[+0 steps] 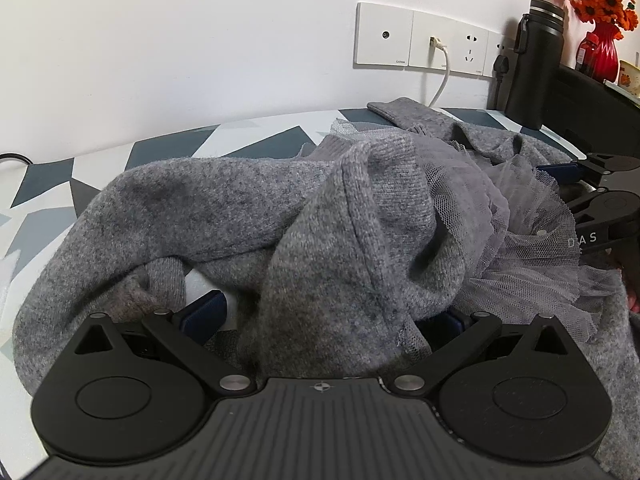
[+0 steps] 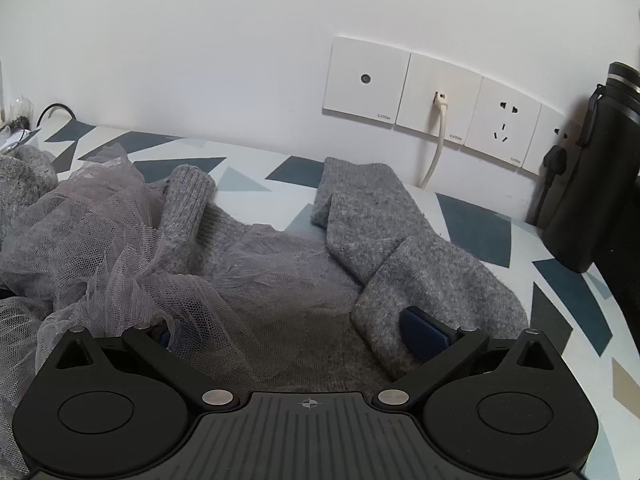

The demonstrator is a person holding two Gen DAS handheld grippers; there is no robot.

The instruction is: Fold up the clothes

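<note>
The sweater [image 1: 224, 204] lies bunched across both our grippers, left [image 1: 332, 316] and right [image 2: 296, 336], jaws apart, cloth between them.

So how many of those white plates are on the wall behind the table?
4 show. Left to right in the right wrist view: a round-socket plate, one with a white cable, a free outlet, and one with a black plug, partly hidden by the black bottle; more may be hidden.

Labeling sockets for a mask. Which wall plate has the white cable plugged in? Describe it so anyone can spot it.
Look at the row of white wall plates on the wall above the patterned table. It is the second plate from the left, between the plate with a single round port and the power socket. It alone has a white cable hanging from it.
</note>
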